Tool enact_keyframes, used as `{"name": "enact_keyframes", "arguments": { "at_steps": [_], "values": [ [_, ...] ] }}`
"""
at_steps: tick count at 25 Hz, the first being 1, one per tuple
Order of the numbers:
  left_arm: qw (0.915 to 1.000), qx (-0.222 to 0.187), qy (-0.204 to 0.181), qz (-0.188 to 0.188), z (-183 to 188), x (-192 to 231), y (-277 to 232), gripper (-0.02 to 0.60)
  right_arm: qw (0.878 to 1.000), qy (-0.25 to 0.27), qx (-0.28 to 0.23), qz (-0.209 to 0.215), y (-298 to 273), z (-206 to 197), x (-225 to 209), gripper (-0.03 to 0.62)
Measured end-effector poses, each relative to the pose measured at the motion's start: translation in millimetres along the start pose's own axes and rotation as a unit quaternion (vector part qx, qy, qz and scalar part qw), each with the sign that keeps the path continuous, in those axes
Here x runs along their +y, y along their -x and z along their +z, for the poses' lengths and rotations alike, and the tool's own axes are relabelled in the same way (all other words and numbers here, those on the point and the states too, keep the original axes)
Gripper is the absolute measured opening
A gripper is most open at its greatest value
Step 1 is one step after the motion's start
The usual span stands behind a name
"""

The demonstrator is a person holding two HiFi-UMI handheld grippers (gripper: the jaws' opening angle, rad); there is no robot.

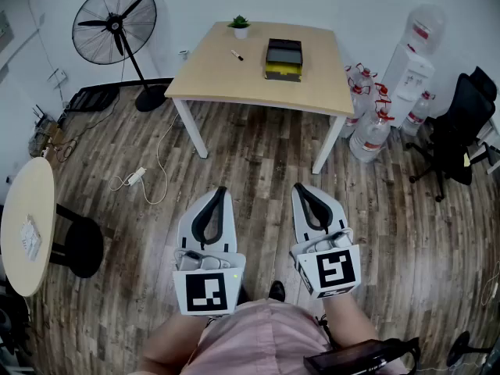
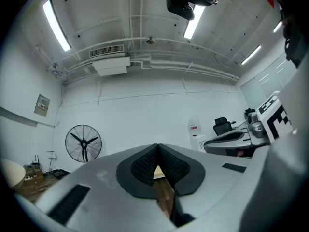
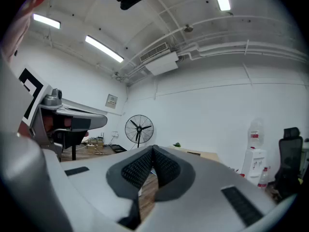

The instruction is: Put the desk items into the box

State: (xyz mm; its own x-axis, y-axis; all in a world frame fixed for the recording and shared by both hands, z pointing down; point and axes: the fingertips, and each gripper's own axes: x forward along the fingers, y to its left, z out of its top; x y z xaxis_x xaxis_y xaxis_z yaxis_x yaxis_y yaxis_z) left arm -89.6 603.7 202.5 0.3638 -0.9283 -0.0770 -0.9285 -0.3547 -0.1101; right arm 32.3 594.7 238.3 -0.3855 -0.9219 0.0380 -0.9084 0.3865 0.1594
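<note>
A wooden desk stands far ahead across the floor. On it sit a black and yellow box, a small potted plant and a dark pen. My left gripper and right gripper hang side by side over the wooden floor, well short of the desk. Both are shut with nothing between the jaws. In the left gripper view the dark pads meet at the tip, and a sliver of the desk shows behind them. In the right gripper view the plant and the desk appear far off.
A standing fan is left of the desk, with a cable and plug on the floor. Water bottles and a dispenser stand at right, beside a black office chair. A round table and stool are at left.
</note>
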Motion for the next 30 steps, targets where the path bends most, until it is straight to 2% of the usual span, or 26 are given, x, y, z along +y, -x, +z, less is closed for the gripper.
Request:
{"name": "enact_keyframes", "arguments": {
  "at_steps": [10,11,13,17,23,30],
  "values": [
    [0.9999,0.006,-0.007,0.011,-7,-40,-21,0.011,1.000,-0.015,-0.005,0.025,7,-15,-35,0.002],
    [0.9999,0.006,-0.008,0.014,-7,-43,-22,0.011,0.999,-0.016,-0.008,0.032,7,-16,-37,0.019],
    [0.9997,0.009,-0.013,0.019,-10,-49,-25,0.010,0.999,-0.018,-0.010,0.045,6,-17,-41,0.093],
    [0.9993,0.025,-0.012,0.023,-21,-52,-36,0.011,0.999,-0.021,-0.006,0.046,-4,-23,-55,0.098],
    [0.9986,0.043,-0.005,0.030,-42,-32,-66,0.011,0.998,-0.020,0.014,0.054,-43,-40,-62,0.117],
    [0.9974,0.059,0.020,0.035,-78,29,-134,0.010,0.998,-0.015,0.033,0.053,-133,-57,-65,0.114]
  ]
}}
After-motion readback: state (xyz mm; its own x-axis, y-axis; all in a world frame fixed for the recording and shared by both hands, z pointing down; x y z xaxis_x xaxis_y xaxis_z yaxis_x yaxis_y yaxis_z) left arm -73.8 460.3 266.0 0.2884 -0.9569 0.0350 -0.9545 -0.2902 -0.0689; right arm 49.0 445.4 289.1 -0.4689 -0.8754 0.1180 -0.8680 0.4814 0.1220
